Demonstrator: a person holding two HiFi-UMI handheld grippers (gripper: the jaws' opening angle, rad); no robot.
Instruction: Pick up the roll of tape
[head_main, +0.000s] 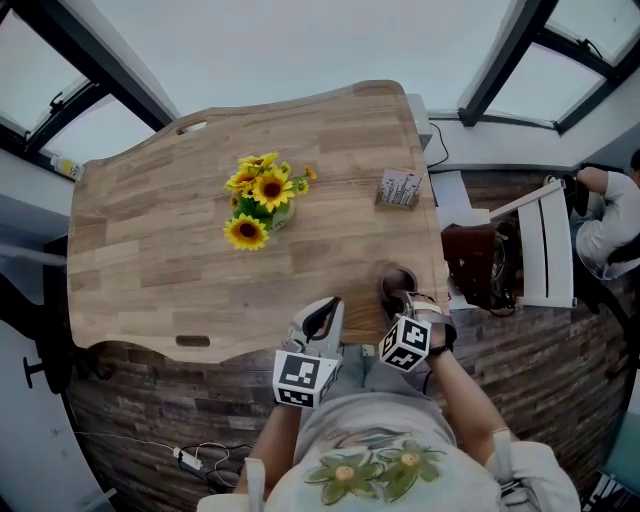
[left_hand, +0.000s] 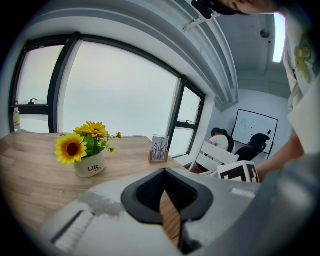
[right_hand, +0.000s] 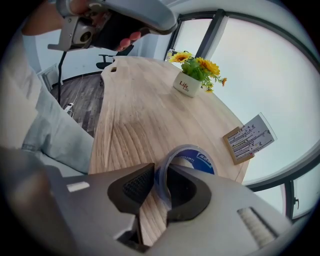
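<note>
Right gripper (right_hand: 159, 175) pinches the translucent, ring-shaped roll of tape (right_hand: 196, 155).

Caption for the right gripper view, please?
Right gripper pinching the wall of the roll of tape on the wooden table.

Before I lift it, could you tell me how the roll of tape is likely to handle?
The roll of tape looks light: a thin-walled ring. Pinched by one wall in the right gripper, it may pivot or flex. Dropped on edge, it would probably roll.
</note>
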